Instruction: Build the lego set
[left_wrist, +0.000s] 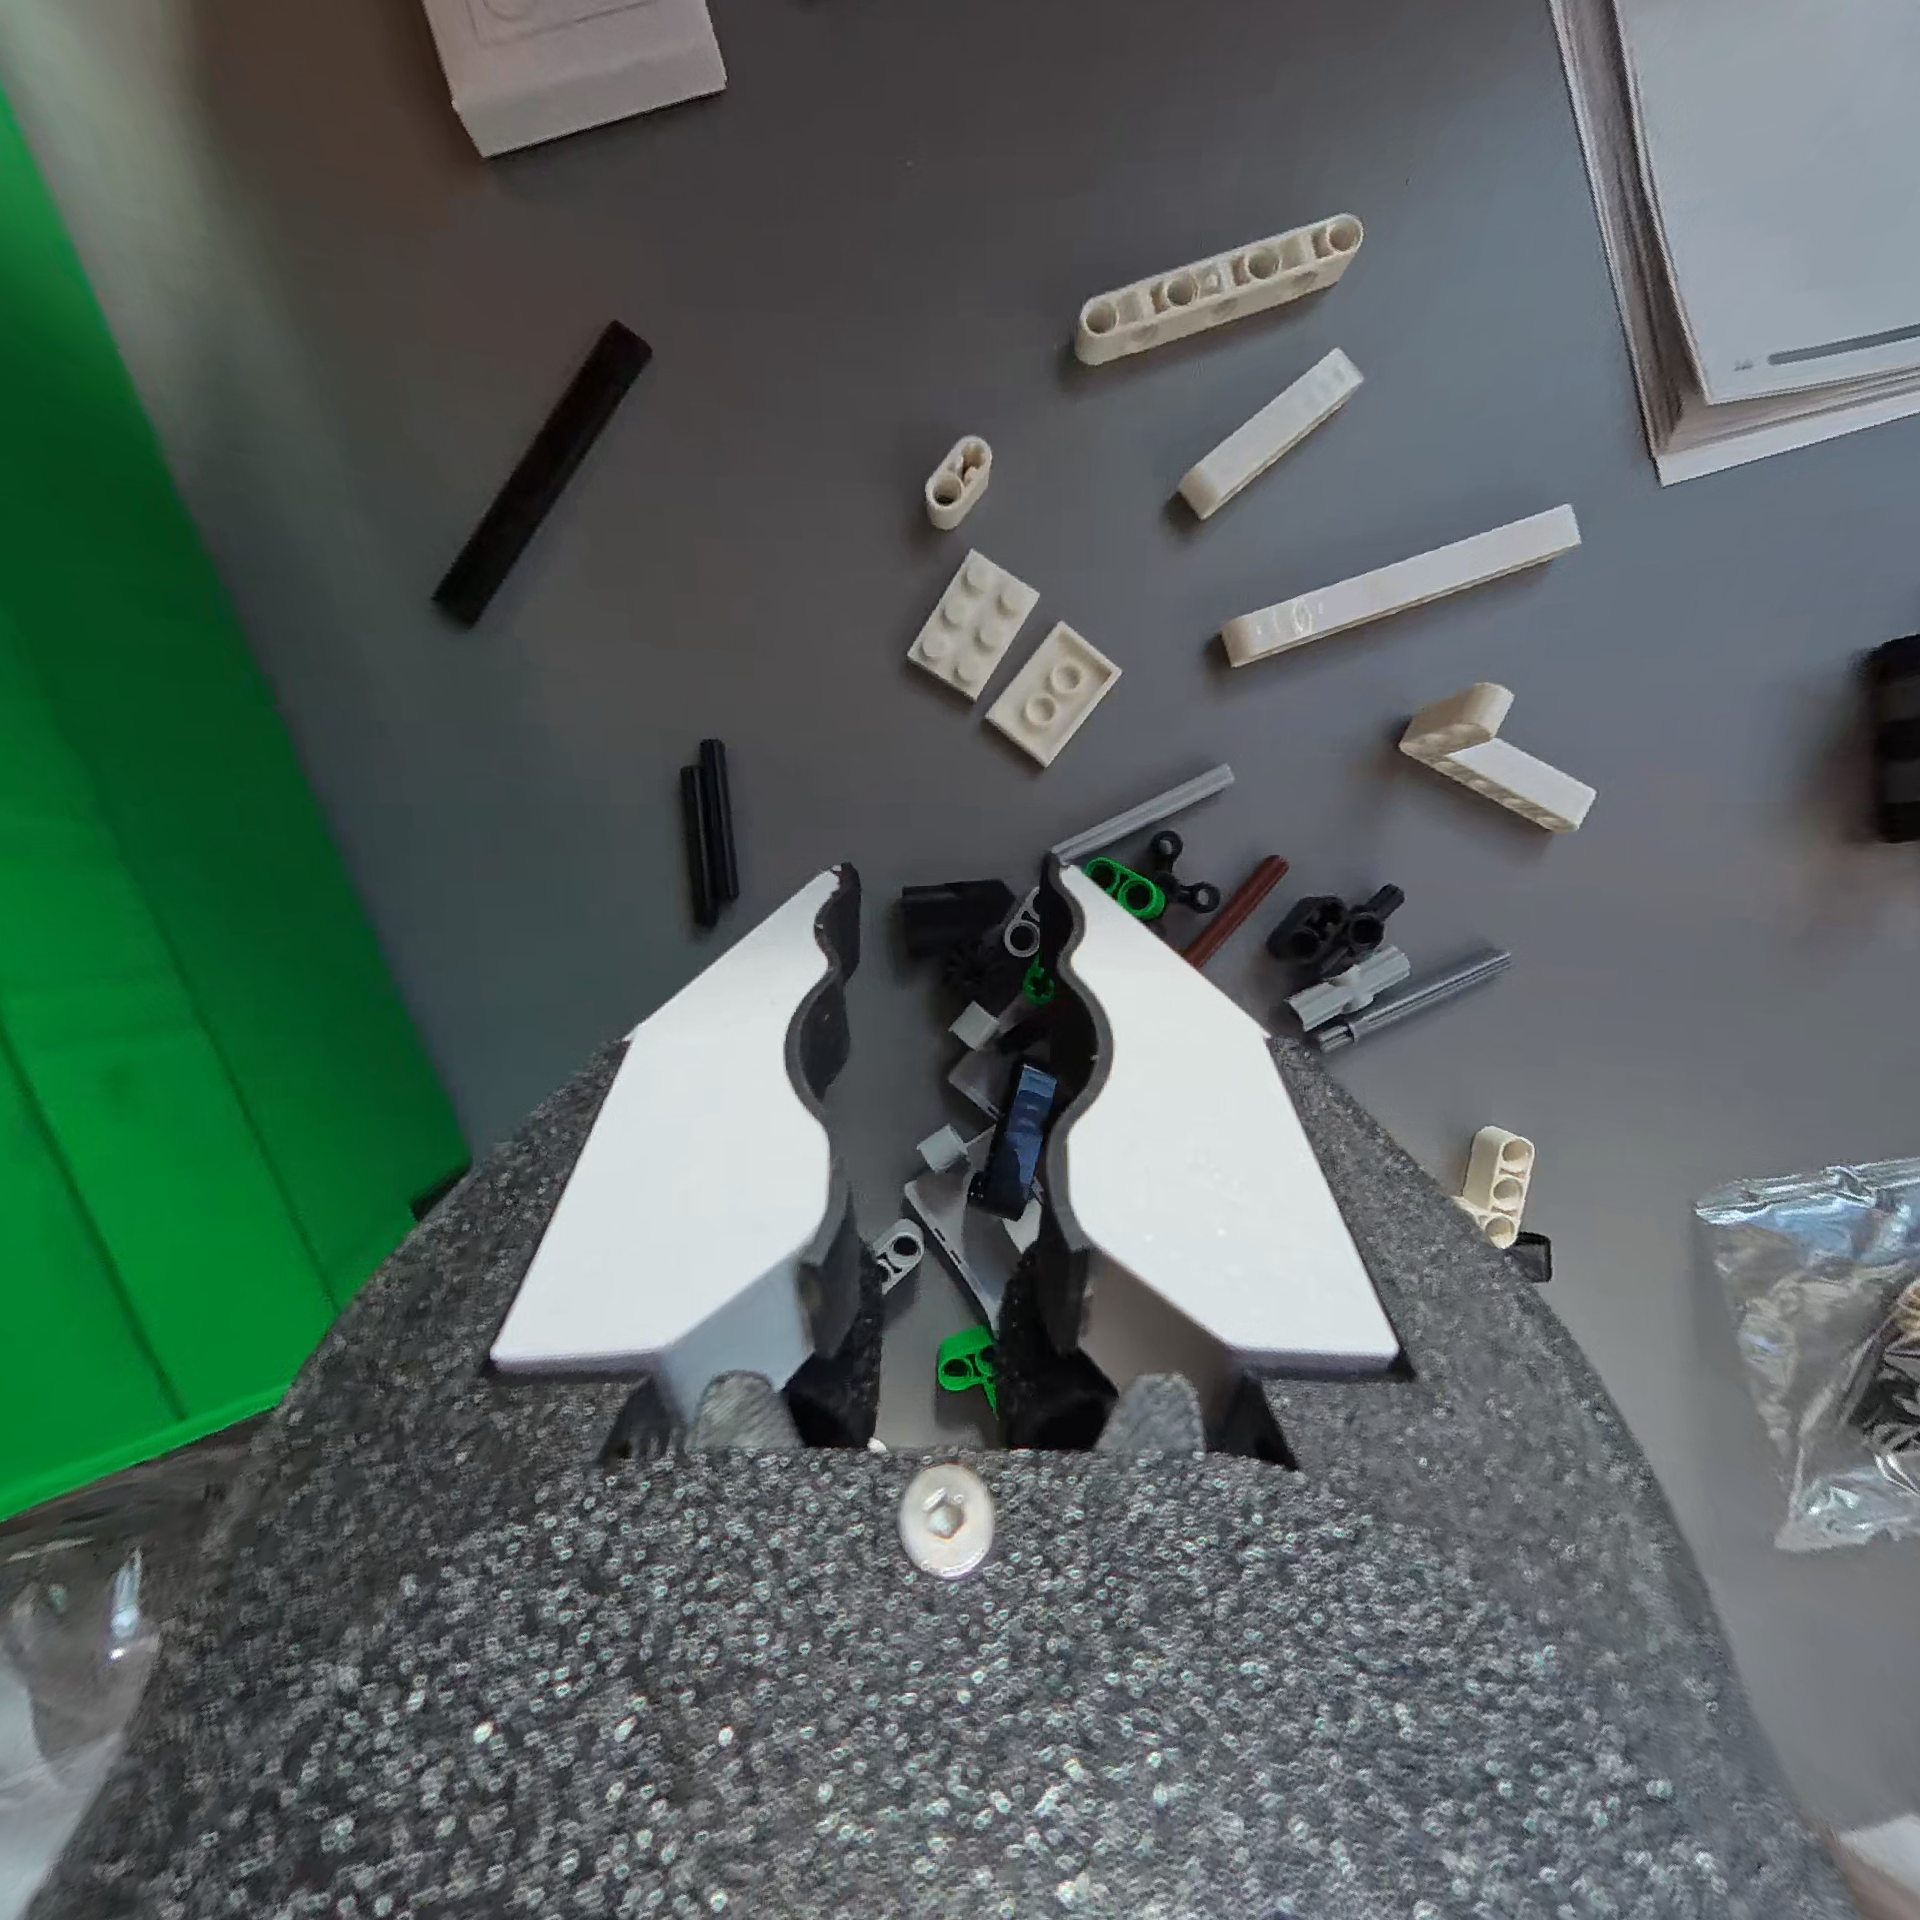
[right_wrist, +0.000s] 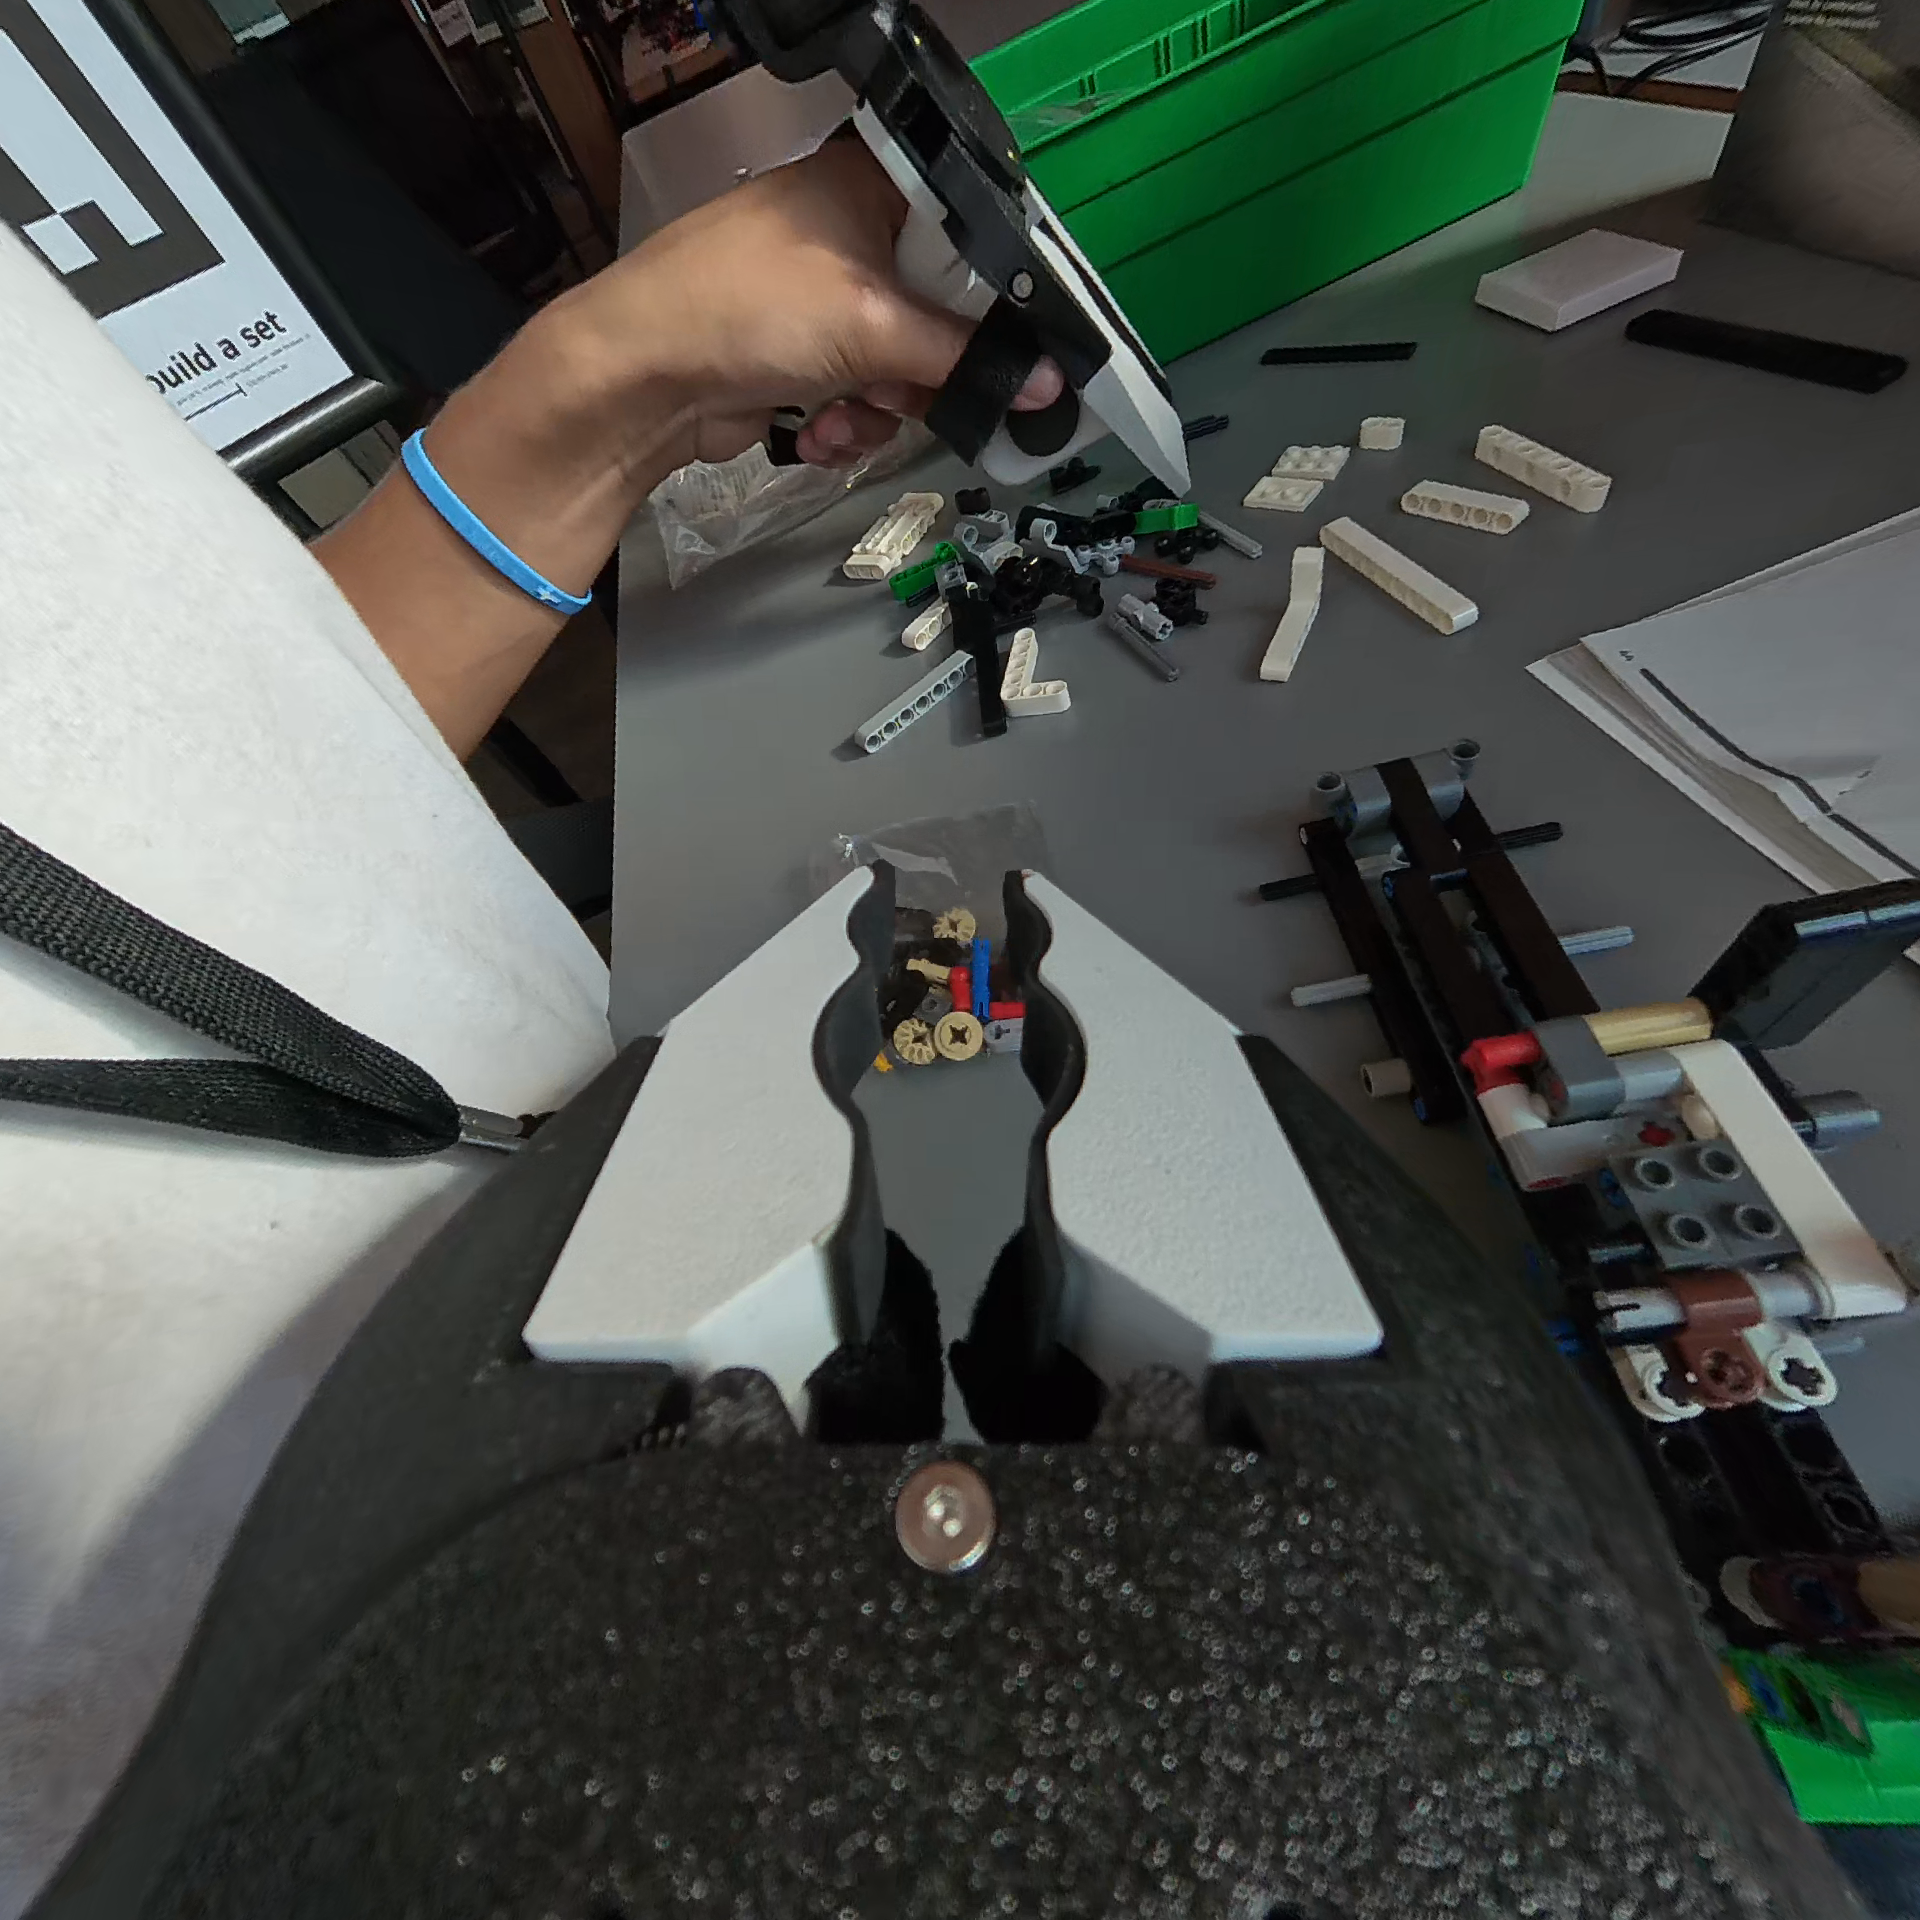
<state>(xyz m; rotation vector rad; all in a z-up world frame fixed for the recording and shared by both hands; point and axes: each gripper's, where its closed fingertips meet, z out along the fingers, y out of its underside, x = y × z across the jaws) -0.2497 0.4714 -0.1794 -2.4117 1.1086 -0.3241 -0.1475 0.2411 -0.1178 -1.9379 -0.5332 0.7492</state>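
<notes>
Left hand-held gripper (left_wrist: 951, 883): released, over heap of small parts (left_wrist: 997, 1039) on grey surface (left_wrist: 520, 935) | right hand-held gripper (right_wrist: 945, 883): released, straddling clear parts bag (right_wrist: 951, 997), pads not pressing.

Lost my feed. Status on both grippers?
Left gripper open above the loose parts pile, gripping nothing. Right gripper open over a small parts bag, not clamped. Half-built model to its right.

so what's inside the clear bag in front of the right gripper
The bag holds small parts: tan gears, red and blue pins, some black bits. The fingers cover its sides; what lies there can't be seen.
</notes>
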